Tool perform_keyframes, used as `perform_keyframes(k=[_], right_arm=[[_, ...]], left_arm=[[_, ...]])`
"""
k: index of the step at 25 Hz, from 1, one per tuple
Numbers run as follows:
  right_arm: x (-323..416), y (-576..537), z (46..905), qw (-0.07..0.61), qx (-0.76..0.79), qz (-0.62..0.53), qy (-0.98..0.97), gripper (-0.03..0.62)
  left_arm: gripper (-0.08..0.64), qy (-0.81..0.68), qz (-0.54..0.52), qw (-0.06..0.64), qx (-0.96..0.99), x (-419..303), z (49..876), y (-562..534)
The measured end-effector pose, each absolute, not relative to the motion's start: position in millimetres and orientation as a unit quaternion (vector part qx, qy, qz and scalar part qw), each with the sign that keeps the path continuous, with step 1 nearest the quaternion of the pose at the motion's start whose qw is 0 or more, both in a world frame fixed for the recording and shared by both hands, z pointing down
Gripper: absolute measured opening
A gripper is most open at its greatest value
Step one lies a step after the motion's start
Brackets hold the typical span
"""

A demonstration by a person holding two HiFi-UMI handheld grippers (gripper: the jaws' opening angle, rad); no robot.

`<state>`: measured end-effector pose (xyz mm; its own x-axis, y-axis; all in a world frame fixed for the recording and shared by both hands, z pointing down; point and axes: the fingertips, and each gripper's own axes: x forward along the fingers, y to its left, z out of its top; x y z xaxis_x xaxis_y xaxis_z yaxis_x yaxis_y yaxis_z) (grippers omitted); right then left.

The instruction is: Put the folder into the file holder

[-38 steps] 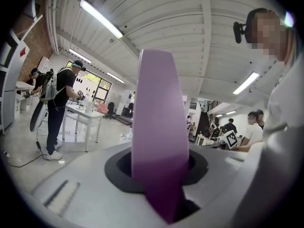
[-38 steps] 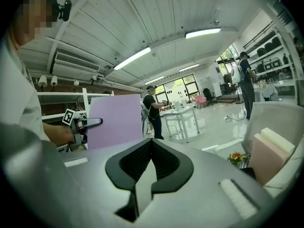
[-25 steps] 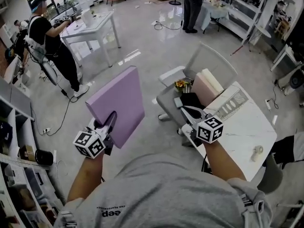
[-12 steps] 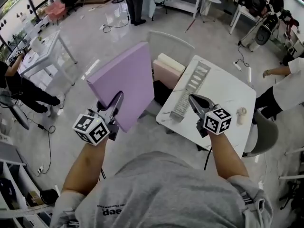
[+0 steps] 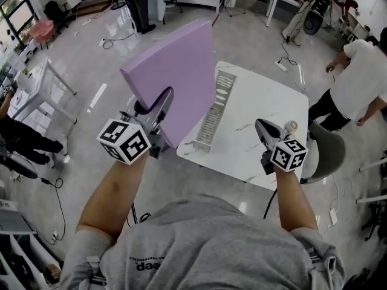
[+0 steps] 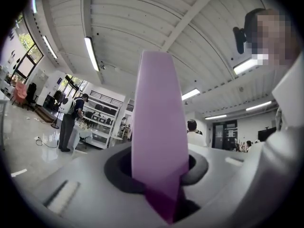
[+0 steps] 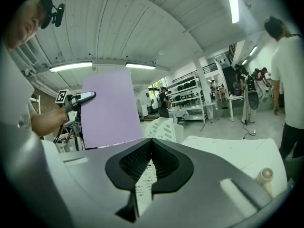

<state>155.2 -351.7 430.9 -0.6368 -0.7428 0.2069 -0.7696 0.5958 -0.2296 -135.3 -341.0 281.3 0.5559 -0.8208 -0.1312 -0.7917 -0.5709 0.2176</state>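
Note:
A big purple folder (image 5: 175, 71) stands on edge in the air, leaning over the left edge of the white marble table (image 5: 266, 101). My left gripper (image 5: 162, 101) is shut on its lower corner; in the left gripper view the folder (image 6: 159, 122) rises straight out from between the jaws of my left gripper (image 6: 161, 179). The file holder (image 5: 213, 112), a long pale slotted rack, lies on the table just right of the folder. My right gripper (image 5: 261, 127) hovers over the table's near right part, shut and holding nothing. From the right gripper (image 7: 151, 142), folder (image 7: 107, 110) and file holder (image 7: 164, 128) lie ahead.
A small tape roll (image 5: 292, 125) lies on the table near my right gripper. A grey chair (image 5: 323, 153) stands at the table's right side. A person in a white shirt (image 5: 357, 71) stands to the right, another person (image 5: 136, 5) farther back.
The view has swung toward the table. My left gripper has carried the folder up and right to the table's left edge. The right gripper now hangs over the table's near right part.

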Motion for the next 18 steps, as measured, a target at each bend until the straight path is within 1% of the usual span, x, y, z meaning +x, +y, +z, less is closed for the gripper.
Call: perform_keyframes(k=[10,14,18], right_arm=[[209.8,-350.6,444.7,0.04,0.452,0.162,-0.876,0.003],[222.9,-348.9,453.7,0.041,0.46,0.165,-0.871,0.003],[236.5,-346.4,461.4,0.044,0.465,0.171,-0.867,0.003]], left_arm=[[0.179,-0.457,-0.089,0.046,0.884,-75.4,284.3,-380.1],[0.181,-0.466,-0.081,0.03,0.88,-64.2,299.4,-390.6],[0.181,-0.48,-0.076,0.034,0.873,-55.1,320.8,-401.2]])
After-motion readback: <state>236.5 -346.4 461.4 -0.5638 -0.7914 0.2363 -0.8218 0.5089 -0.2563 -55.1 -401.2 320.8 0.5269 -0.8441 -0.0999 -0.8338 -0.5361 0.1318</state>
